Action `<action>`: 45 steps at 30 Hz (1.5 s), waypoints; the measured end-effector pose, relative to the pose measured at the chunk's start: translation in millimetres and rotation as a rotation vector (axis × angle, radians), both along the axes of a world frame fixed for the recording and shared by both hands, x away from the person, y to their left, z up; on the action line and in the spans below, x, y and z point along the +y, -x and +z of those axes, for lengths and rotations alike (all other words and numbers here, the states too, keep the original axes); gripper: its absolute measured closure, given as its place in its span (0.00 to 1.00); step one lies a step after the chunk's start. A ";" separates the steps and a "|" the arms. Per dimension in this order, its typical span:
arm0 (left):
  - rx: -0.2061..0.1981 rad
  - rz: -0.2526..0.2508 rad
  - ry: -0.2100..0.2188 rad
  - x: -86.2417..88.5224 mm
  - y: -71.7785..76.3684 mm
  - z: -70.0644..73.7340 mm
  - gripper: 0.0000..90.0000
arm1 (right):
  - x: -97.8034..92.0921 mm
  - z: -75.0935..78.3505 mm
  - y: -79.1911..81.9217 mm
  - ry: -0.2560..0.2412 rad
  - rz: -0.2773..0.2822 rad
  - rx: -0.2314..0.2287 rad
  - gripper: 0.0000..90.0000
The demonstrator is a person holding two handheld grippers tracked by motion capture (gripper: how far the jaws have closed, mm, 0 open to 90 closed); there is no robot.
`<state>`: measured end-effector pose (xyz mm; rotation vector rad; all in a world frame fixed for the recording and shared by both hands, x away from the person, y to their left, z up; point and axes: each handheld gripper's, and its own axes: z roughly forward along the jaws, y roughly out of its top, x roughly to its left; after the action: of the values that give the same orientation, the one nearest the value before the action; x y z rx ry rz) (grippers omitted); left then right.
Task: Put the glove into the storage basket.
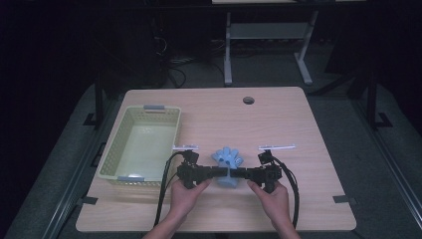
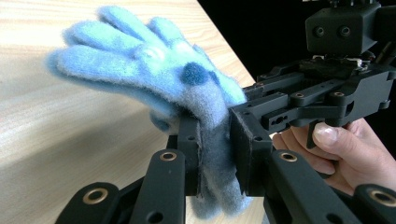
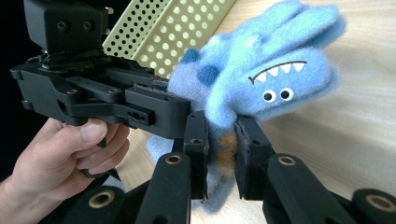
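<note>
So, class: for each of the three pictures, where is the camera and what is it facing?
High view: above the table, looking down; both hands, both grippers.
Left gripper view: on the left gripper, along jaws clamping the blue glove; the person's right hand.
Right gripper view: on the right gripper, facing the basket.
All share the glove.

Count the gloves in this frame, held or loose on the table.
1. A fuzzy blue glove sits near the table's front middle, pinched at its cuff by both tongs: the left tongs and the right tongs. The basket beside it looks empty.
</note>
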<state>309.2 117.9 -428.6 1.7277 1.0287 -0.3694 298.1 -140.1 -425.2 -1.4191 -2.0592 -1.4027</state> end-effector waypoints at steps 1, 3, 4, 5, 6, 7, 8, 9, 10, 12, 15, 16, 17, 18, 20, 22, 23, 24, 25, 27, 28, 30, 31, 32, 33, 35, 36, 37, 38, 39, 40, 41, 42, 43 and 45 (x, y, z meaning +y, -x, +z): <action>0.000 -0.001 0.001 0.9 -0.5 1.4 0.82 | 1.0 2.7 -1.8 -0.005 0.003 -0.004 0.85; -0.009 0.002 0.007 2.8 -2.8 5.6 0.83 | 2.2 5.8 -3.2 -0.004 0.004 -0.010 0.85; -0.009 0.002 0.007 2.8 -2.8 5.6 0.83 | 2.2 5.8 -3.2 -0.004 0.004 -0.010 0.85; -0.006 0.001 0.013 4.0 -3.9 7.7 0.83 | 2.6 7.7 -4.0 -0.006 0.006 -0.014 0.85; -0.005 0.005 0.019 4.4 -4.6 9.5 0.83 | 2.8 9.9 -5.0 -0.011 0.006 -0.018 0.85; -0.012 0.000 0.018 5.5 -5.6 11.2 0.83 | 3.3 11.7 -5.8 -0.015 0.003 -0.026 0.85; -0.015 -0.004 0.015 6.7 -6.6 14.5 0.83 | 4.0 15.1 -7.1 -0.020 0.006 -0.023 0.85; -0.022 -0.006 0.019 7.7 -7.2 15.6 0.83 | 4.4 16.4 -7.5 -0.019 0.008 -0.025 0.85; -0.015 -0.003 0.027 8.7 -7.4 16.7 0.83 | 5.1 18.3 -7.9 -0.019 0.009 -0.028 0.86; -0.012 -0.006 0.037 11.5 -8.4 18.7 0.83 | 6.5 21.6 -8.7 -0.023 0.010 -0.032 0.86; -0.018 -0.007 0.036 15.6 -9.8 21.8 0.83 | 9.5 24.9 -11.1 -0.036 0.020 -0.031 0.86; -0.014 -0.003 0.041 16.4 -10.4 22.7 0.83 | 10.2 25.5 -12.0 -0.033 0.024 -0.031 0.86; -0.014 -0.003 0.045 17.6 -11.2 23.3 0.83 | 11.2 26.5 -13.2 -0.033 0.026 -0.033 0.86; -0.012 -0.002 0.050 18.9 -12.1 23.7 0.83 | 12.1 27.8 -14.1 -0.033 0.028 -0.033 0.86; -0.008 -0.001 0.055 20.2 -13.2 24.0 0.83 | 12.8 29.1 -15.2 -0.032 0.029 -0.036 0.86; -0.010 0.003 0.056 23.0 -15.2 26.6 0.83 | 15.9 33.6 -18.2 -0.029 0.032 -0.039 0.86; -0.010 0.003 0.056 23.0 -15.2 26.6 0.83 | 15.9 33.6 -18.2 -0.029 0.032 -0.039 0.86; -0.010 0.002 0.053 25.7 -16.5 29.7 0.83 | 18.2 35.5 -20.4 -0.028 0.035 -0.039 0.86; -0.010 0.002 0.053 25.7 -16.5 29.7 0.83 | 18.2 35.5 -20.4 -0.028 0.035 -0.039 0.86; -0.014 0.002 0.056 29.9 -18.2 33.1 0.83 | 22.9 40.0 -23.2 -0.030 0.042 -0.047 0.86; -0.015 0.004 0.058 31.9 -18.8 34.7 0.83 | 24.8 41.6 -24.1 -0.032 0.047 -0.051 0.86; -0.011 0.004 0.067 37.7 -20.0 36.8 0.83 | 28.3 43.9 -25.9 -0.037 0.053 -0.052 0.86; -0.012 0.006 0.063 39.7 -20.1 37.3 0.83 | 29.7 44.6 -26.6 -0.034 0.054 -0.051 0.86; -0.014 0.004 0.063 41.6 -20.5 37.5 0.83 | 31.5 45.4 -27.5 -0.033 0.061 -0.051 0.86; -0.013 0.005 0.066 43.3 -20.7 37.9 0.83 | 33.4 46.0 -28.3 -0.030 0.064 -0.050 0.86; -0.015 0.007 0.071 46.4 -21.3 38.8 0.83 | 36.3 47.2 -29.8 -0.032 0.071 -0.046 0.86; -0.014 0.010 0.072 47.8 -21.7 39.5 0.83 | 37.5 47.9 -30.7 -0.035 0.072 -0.049 0.86; -0.014 0.010 0.072 47.8 -21.7 39.5 0.83 | 37.5 47.9 -30.7 -0.035 0.072 -0.049 0.86; -0.016 0.013 0.076 49.2 -22.0 40.8 0.83 | 39.6 49.8 -32.3 -0.041 0.075 -0.053 0.86; -0.018 0.012 0.074 51.1 -22.3 42.9 0.83 | 40.7 50.1 -33.1 -0.045 0.077 -0.053 0.86; -0.018 0.012 0.074 51.1 -22.3 42.9 0.83 | 41.4 50.9 -33.5 -0.044 0.079 -0.052 0.86; -0.023 0.014 0.071 53.2 -22.4 44.5 0.83 | 42.8 51.9 -34.1 -0.042 0.082 -0.051 0.86; -0.023 0.014 0.073 54.3 -22.5 45.0 0.83 | 43.6 52.6 -34.6 -0.042 0.085 -0.054 0.86; -0.023 0.014 0.073 54.3 -22.5 45.0 0.83 | 43.6 52.6 -34.6 -0.042 0.085 -0.054 0.86; -0.025 0.018 0.076 58.0 -23.2 45.7 0.83 | 47.2 54.4 -36.5 -0.037 0.091 -0.062 0.86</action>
<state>332.3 175.9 -382.9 1.6503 0.9992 -0.3707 334.6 -92.9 -370.8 -1.2663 -2.0957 -1.4570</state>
